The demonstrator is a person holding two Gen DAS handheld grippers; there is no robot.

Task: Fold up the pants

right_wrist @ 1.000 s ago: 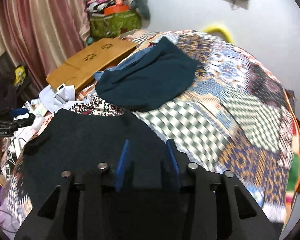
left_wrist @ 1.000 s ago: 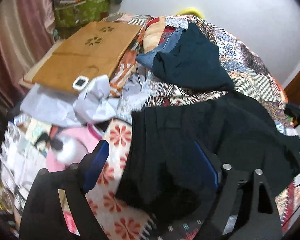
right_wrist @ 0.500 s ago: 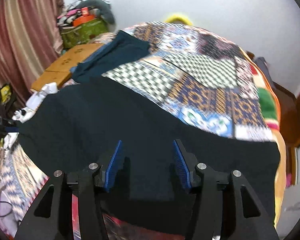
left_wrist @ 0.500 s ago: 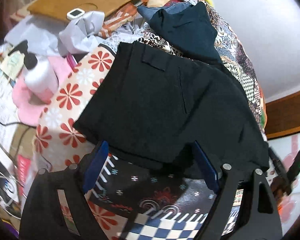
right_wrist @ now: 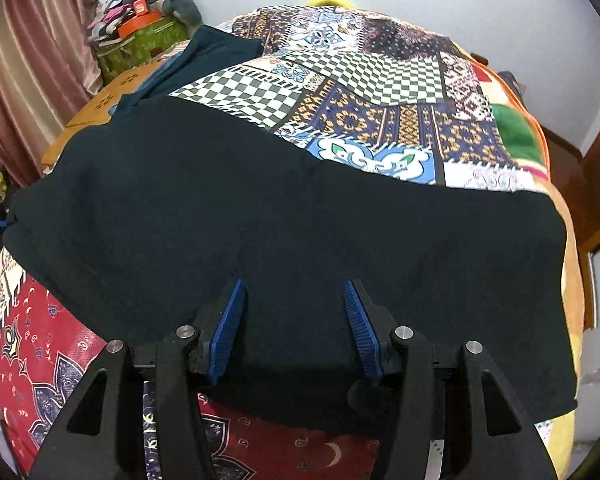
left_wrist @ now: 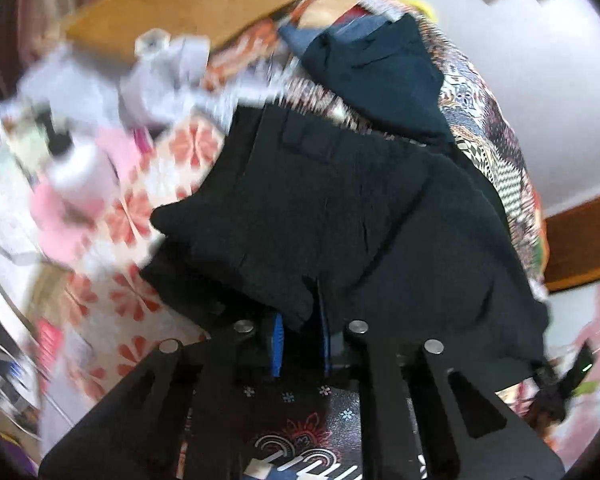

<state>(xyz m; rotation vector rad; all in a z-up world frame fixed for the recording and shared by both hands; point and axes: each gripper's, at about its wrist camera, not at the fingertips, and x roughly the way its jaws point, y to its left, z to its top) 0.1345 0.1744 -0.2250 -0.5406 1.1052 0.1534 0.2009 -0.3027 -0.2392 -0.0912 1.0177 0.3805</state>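
Black pants [right_wrist: 260,216] lie spread across a patchwork bedspread [right_wrist: 380,92]. In the left wrist view the pants [left_wrist: 340,208] show their waistband end, with the near edge lifted. My left gripper [left_wrist: 300,340] is shut on that near edge of the pants; cloth bunches between the blue pads. My right gripper [right_wrist: 294,320] is open, its blue pads resting over the near edge of the pants, with cloth between the fingers.
A dark teal garment [left_wrist: 376,80] lies folded at the far side of the bed, also in the right wrist view [right_wrist: 212,52]. A wooden lap table [left_wrist: 180,4], white cloth [left_wrist: 164,76] and a pink item with a bottle [left_wrist: 76,184] crowd the left side. A green bag [right_wrist: 140,44] stands by the curtain.
My left gripper has closed from wide open onto the near edge of the pants and lifted it. My right gripper has opened wider and moved along the pants.
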